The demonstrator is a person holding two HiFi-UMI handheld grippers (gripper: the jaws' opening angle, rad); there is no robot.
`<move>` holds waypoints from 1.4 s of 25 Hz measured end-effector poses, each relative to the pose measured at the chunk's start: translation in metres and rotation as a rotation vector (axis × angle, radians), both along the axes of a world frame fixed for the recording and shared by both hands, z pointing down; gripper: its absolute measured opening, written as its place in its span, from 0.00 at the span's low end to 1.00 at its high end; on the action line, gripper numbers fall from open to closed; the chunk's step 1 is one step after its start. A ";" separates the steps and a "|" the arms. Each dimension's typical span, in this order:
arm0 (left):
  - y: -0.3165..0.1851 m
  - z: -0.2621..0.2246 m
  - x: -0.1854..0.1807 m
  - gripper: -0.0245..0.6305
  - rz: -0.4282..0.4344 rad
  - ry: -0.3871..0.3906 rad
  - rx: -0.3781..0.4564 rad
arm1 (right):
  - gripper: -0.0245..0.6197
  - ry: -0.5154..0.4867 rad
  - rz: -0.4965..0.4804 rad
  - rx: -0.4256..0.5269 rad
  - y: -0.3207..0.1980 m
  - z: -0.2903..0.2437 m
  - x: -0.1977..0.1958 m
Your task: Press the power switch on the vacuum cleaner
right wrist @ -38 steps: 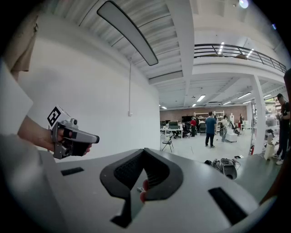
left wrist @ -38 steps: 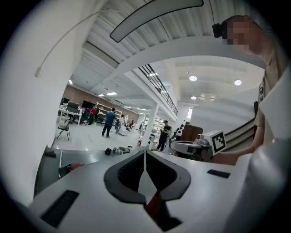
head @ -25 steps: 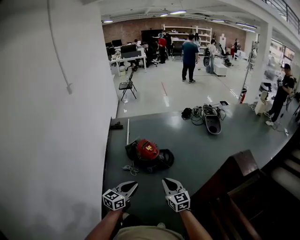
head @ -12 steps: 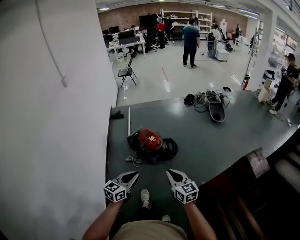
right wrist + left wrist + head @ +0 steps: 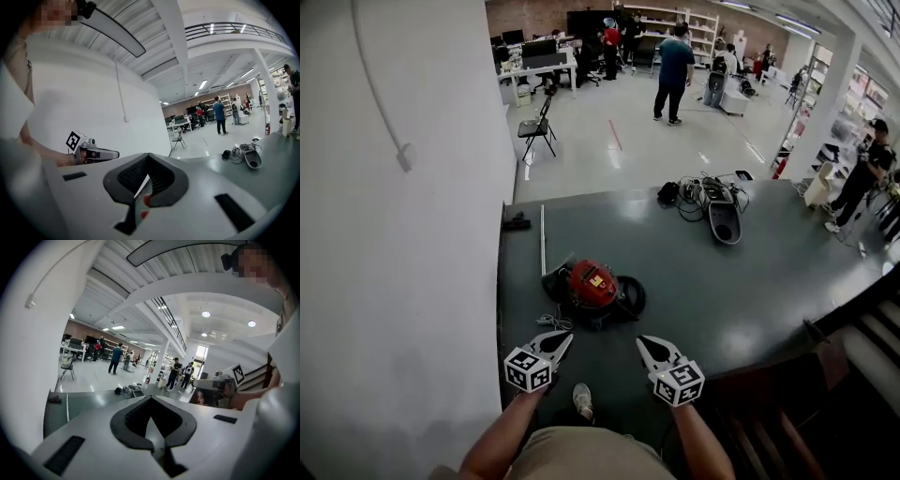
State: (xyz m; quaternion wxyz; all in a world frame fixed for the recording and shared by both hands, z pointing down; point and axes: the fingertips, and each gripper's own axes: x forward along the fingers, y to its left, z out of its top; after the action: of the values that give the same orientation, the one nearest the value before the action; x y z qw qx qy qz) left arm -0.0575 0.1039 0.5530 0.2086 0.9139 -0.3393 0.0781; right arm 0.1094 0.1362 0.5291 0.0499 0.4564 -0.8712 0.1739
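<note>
The red vacuum cleaner (image 5: 592, 284), with black wheels and a black hose, lies on the dark green floor close to the white wall. My left gripper (image 5: 562, 337) is held just short of it on the near left, and its jaws meet at the tips with nothing between them. On the near right, my right gripper (image 5: 646, 344) is also shut and empty. Both point toward the vacuum without touching it. In the right gripper view a bit of red shows through the gap behind the jaws (image 5: 146, 200). No switch can be made out.
A white wall (image 5: 394, 281) runs along the left. A white pole (image 5: 542, 246) and a coiled white cable (image 5: 551, 323) lie beside the vacuum. A grey appliance with cables (image 5: 719, 211) lies farther right. Dark wooden stairs (image 5: 806, 394) drop away at right. People stand far off.
The person has walked forward, so the vacuum now lies nearer to both grippers and the stair rail has slid back. Both grippers stayed shut.
</note>
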 end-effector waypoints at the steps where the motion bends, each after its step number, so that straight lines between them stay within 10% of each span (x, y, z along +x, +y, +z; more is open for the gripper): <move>1: -0.012 0.003 -0.006 0.04 0.004 -0.008 -0.018 | 0.05 -0.001 0.003 -0.012 -0.010 0.002 -0.006; 10: -0.065 0.023 -0.039 0.04 0.186 -0.060 0.038 | 0.05 -0.132 0.069 -0.153 -0.079 0.035 -0.038; 35: -0.316 0.125 -0.042 0.04 -0.037 -0.042 -0.110 | 0.05 0.144 -0.017 -0.311 -0.354 0.212 -0.018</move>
State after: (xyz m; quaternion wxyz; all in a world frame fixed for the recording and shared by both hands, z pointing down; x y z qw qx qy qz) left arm -0.0991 -0.2120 0.6776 0.2526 0.8929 -0.3555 0.1119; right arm 0.0918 -0.2179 0.7409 0.1837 0.4471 -0.8318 0.2729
